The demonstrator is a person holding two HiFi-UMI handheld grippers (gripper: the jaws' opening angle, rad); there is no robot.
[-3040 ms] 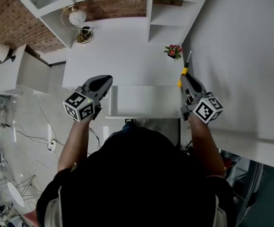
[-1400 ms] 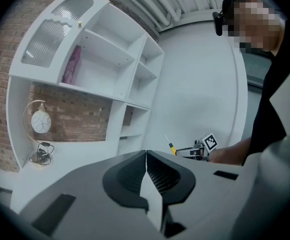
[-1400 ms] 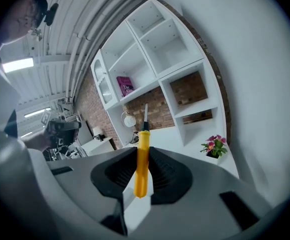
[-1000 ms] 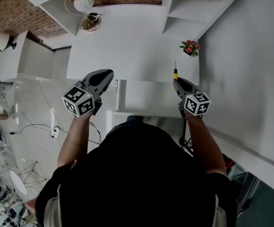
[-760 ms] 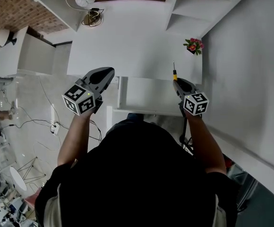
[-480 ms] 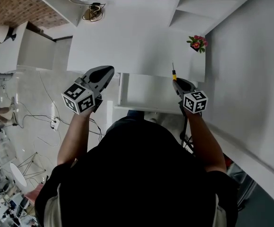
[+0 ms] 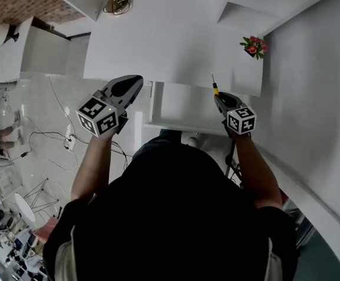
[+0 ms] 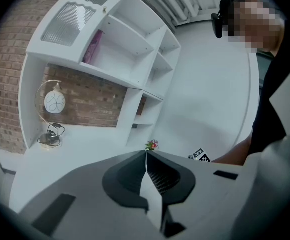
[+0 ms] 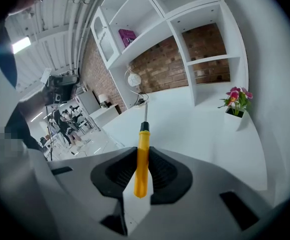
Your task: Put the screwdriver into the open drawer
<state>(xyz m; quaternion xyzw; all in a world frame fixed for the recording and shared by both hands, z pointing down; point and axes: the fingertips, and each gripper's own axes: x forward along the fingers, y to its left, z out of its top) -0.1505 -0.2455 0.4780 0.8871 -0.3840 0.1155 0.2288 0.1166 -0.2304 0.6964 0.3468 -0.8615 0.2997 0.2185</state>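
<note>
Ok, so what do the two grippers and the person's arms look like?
Both the left gripper and right gripper are grey tapered shells with black ribbed pads, each carrying a white cube of black square markers. The person wears a black top that leaves the forearms bare.

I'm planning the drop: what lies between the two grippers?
The head view shows the open drawer between the left gripper and the right gripper, which grips the screwdriver.
</note>
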